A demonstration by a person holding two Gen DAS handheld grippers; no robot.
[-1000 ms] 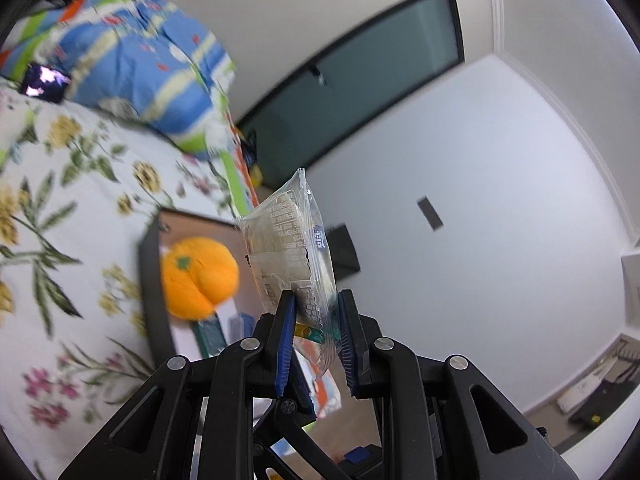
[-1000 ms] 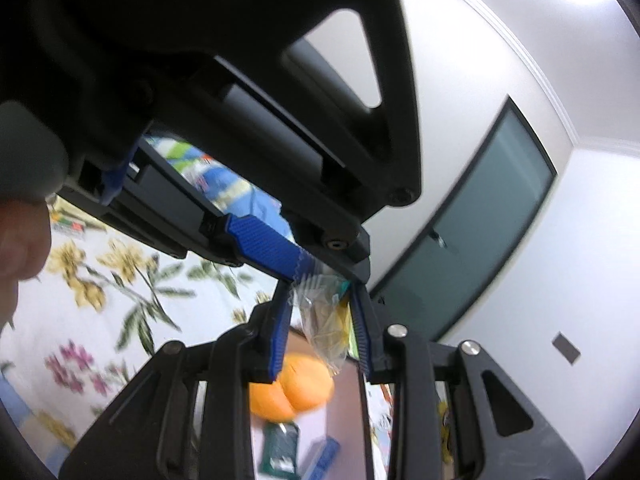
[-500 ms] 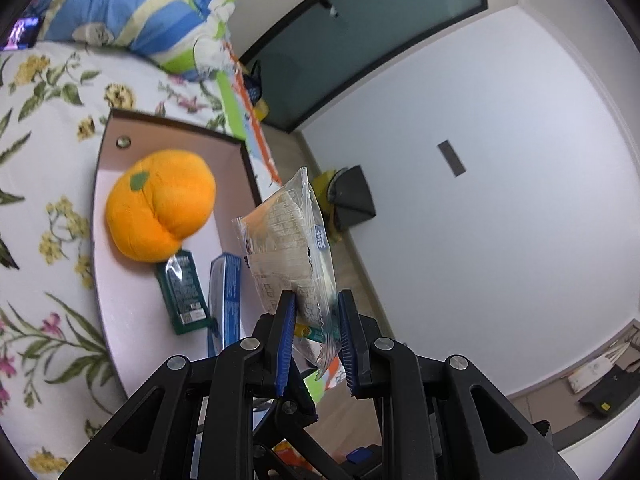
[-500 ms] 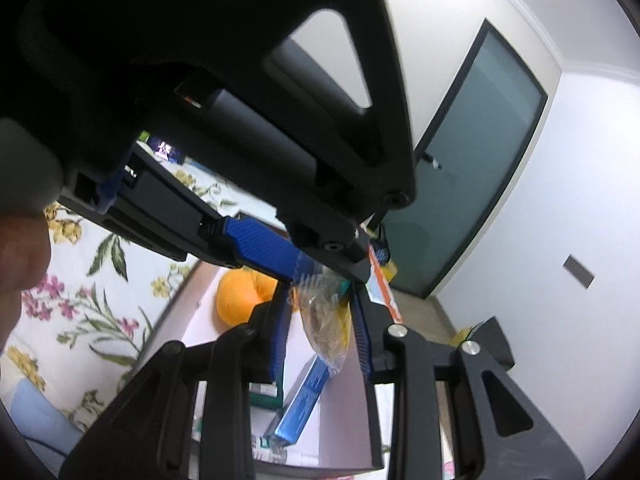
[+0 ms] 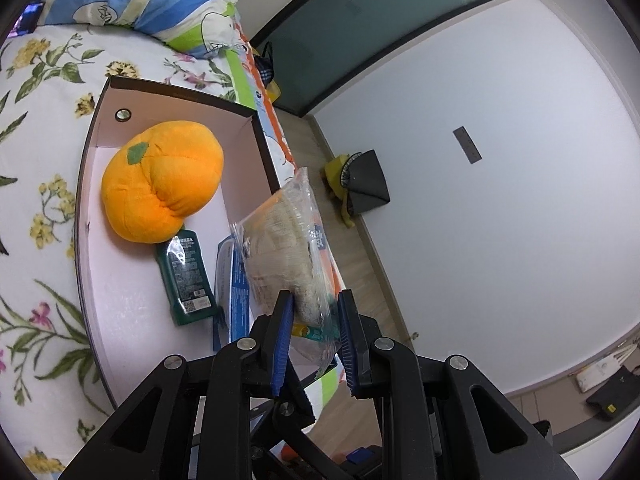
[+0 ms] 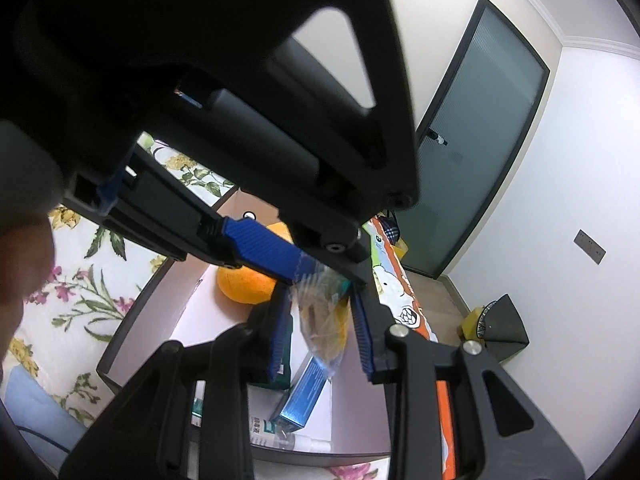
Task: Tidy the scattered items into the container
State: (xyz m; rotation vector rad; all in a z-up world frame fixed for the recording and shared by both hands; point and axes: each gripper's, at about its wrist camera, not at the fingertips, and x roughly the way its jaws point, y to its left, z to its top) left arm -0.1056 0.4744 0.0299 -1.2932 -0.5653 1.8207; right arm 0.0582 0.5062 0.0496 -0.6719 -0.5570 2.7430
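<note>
Your left wrist view gives the whole open box on the flowered bedspread, with the orange plush pumpkin, a green pouch and a blue carton lying inside. Your right wrist view is mostly blocked by the left gripper's black body, leaving only a slice of the box and plush.

Your left gripper points down over the box's near right corner, its blue pads pinching the lower end of a clear bag of crackers, which stands up ahead of the fingers.

Your right gripper sits just behind, pads spread either side of the bag's tail; whether they touch it, I cannot tell.
</note>
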